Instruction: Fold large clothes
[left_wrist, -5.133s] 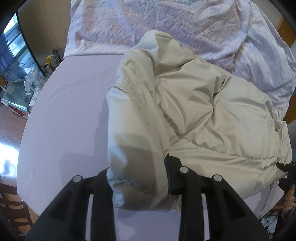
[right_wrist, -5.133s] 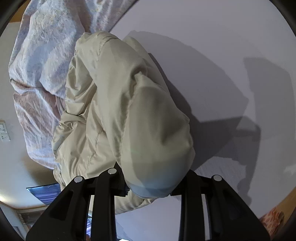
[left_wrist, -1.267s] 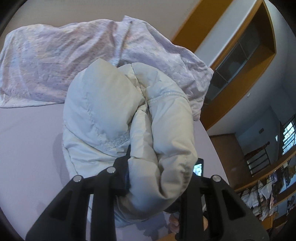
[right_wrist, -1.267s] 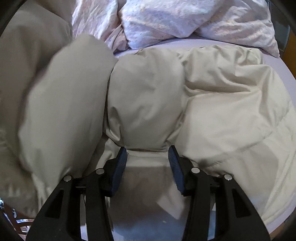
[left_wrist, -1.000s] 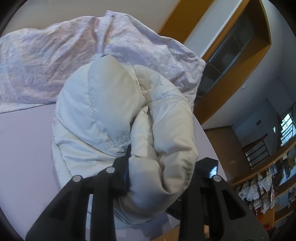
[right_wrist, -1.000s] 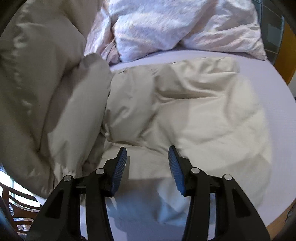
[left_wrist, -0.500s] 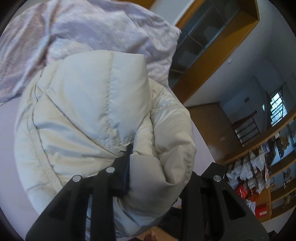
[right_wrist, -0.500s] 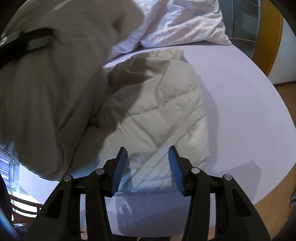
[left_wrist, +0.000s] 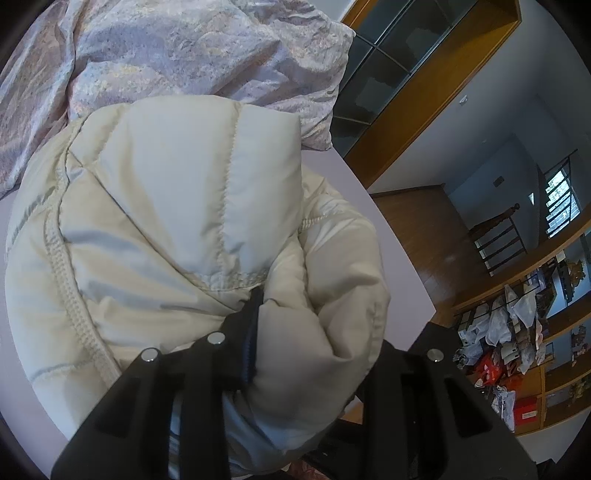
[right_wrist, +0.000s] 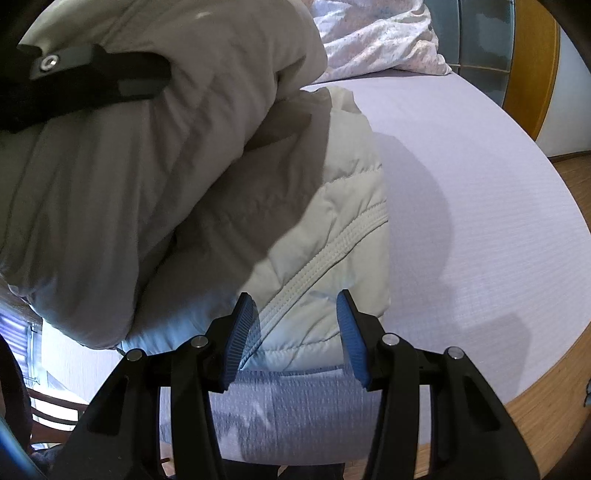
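I see one cream puffer jacket (left_wrist: 177, 229) — my left gripper (left_wrist: 310, 354) is clamped on a bunched fold, lifted above the bed (right_wrist: 480, 206); my right gripper (right_wrist: 293, 332) hangs apart over the hem; one crumpled duvet (left_wrist: 177, 48) lies behind.

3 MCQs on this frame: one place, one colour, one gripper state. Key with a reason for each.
1. The right gripper sits:
A. over the jacket's near edge
B. on the pillow
C. above the floor

2. The puffer jacket is:
A. navy
B. cream
C. red

3. The left gripper is:
A. open, empty
B. shut on the jacket
C. out of view

Key:
1 A, its blue pads flank the jacket hem on the bed sheet.
2 B, pale cream quilted fabric in both views.
3 B, bunched fabric is pinched between its fingers.
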